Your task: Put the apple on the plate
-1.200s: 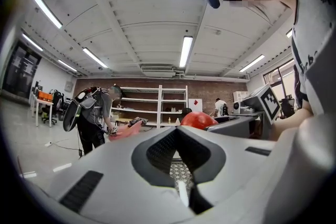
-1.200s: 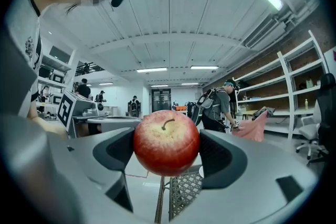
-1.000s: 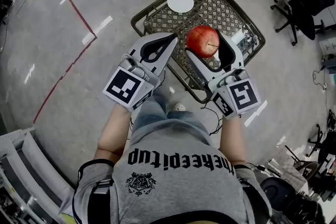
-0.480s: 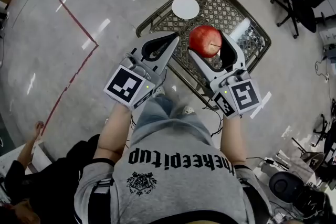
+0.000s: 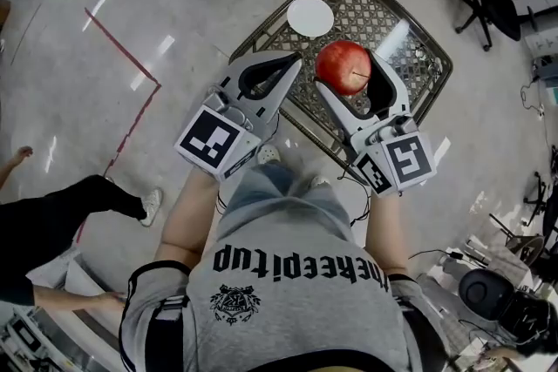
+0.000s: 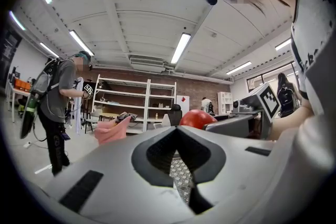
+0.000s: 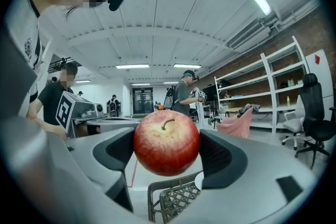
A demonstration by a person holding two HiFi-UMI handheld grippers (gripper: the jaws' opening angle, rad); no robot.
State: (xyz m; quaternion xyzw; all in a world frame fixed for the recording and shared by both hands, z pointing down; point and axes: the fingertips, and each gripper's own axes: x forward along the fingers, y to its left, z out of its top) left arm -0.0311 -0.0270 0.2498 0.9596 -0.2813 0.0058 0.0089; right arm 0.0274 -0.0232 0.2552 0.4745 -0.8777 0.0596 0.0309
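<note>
The right claw [image 5: 349, 76] pinches the apple [image 5: 343, 65] between its two jaws, one on each side of the fruit, and the right gripper view shows the stem on top and the jaws pressed into the red skin. The apple hangs in the air over the mesh counter [image 5: 353, 6], apart from the white plate [image 5: 310, 16], which lies on the counter's far part. How high the fruit sits above the mesh cannot be told. The left claw [image 5: 288, 64] is just beside it with its jaws pressed together at the tip and nothing between them. From the left gripper view only the top of the apple [image 6: 197, 118] shows, the rest hidden behind the jaw. In the right gripper view the plate [image 7: 198, 181] is a thin sliver behind the jaw, and only a corner of the counter [image 7: 173, 198] shows. The claws cover the counter's near edge in the head view. A bystander [image 5: 52, 222] is cut off at the left edge.
</note>
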